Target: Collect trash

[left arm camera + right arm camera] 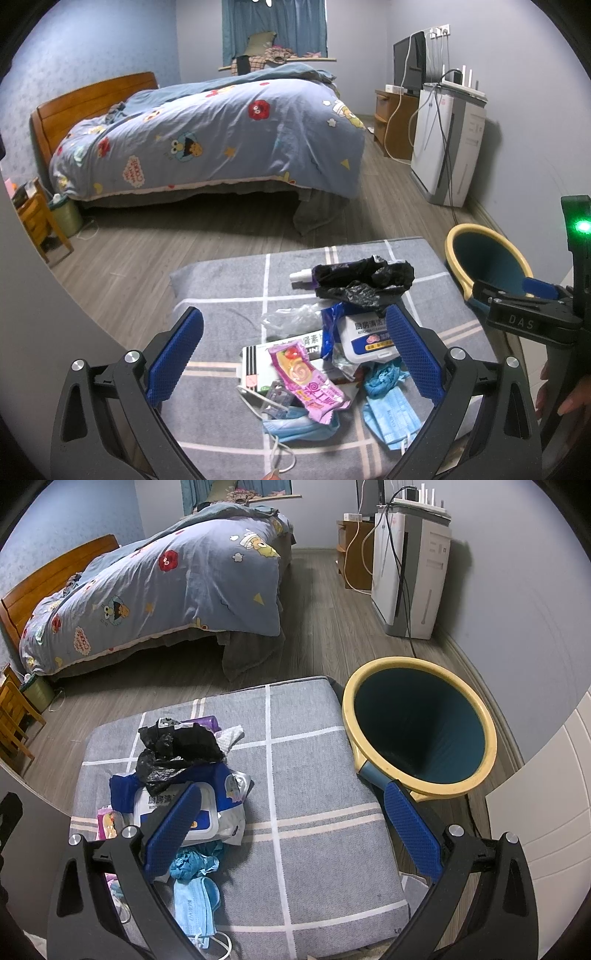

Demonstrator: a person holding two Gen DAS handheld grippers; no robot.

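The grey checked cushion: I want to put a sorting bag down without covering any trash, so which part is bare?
The cushion is bare on its half toward the yellow-rimmed bin, from the wipes pack across to that edge, and along its far edge. The other half is crowded: black bag, wipes, pink wrapper, blue masks.

So the trash pile (325,350) sits on the cushion's (314,775) left half, bag (364,282) at the far end, masks (391,413) nearest. Bin (421,727) is on the floor just right of the cushion. Bed (207,136) is far left, purifier (447,144) far right by the wall.
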